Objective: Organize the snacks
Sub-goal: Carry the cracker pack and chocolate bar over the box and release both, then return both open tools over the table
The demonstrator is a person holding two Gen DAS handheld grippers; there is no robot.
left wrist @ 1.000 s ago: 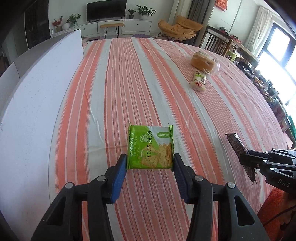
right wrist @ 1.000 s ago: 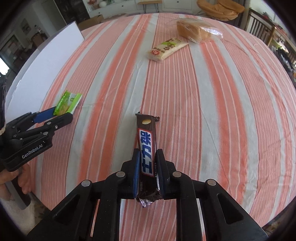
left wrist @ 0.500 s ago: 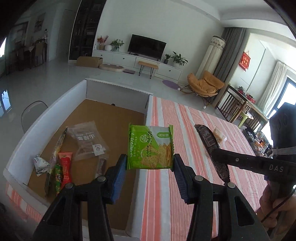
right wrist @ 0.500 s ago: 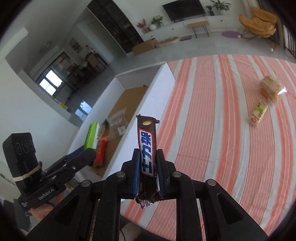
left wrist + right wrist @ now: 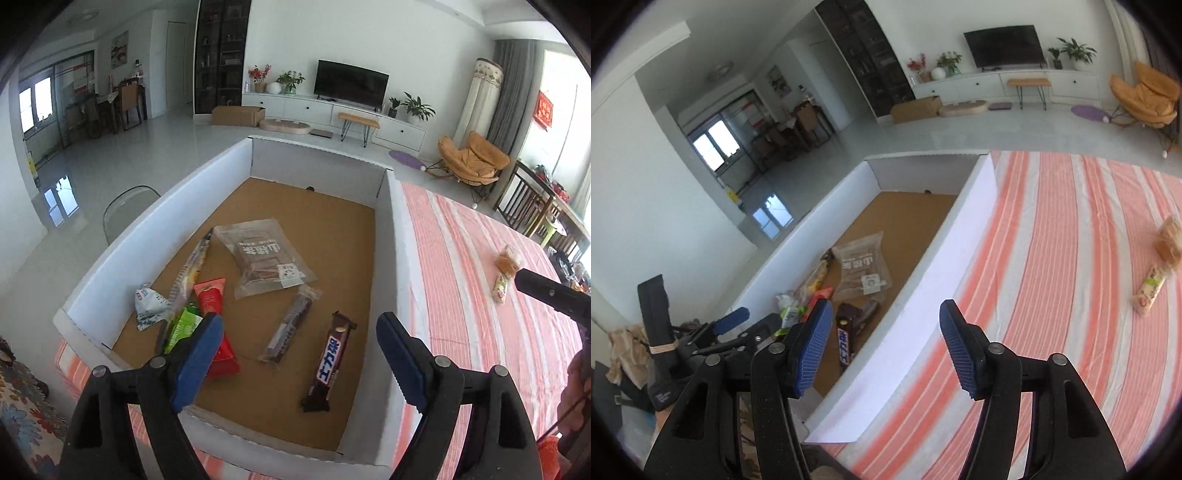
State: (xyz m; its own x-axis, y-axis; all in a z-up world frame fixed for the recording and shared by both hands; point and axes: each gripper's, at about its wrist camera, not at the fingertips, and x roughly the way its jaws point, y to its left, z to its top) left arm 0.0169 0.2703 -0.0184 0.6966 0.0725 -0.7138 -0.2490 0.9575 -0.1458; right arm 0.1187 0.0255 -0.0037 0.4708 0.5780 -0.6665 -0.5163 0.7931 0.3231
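Both the left gripper (image 5: 299, 347) and right gripper (image 5: 882, 347) hover with jaws spread, holding nothing. Below the left jaws, the chocolate bar (image 5: 327, 363) lies in the white box (image 5: 391, 236) among other snacks. Well beyond the right jaws, a bread bag (image 5: 1169, 240) and wafer pack (image 5: 1150, 290) remain on the worktop (image 5: 1071, 258), apparently left to collect.

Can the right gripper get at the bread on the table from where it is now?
Probably yes. The right gripper is open and empty, and the bread lies in the open on the striped cloth off to its right, with only a wrapped snack beside it. It would need a reach across the table.
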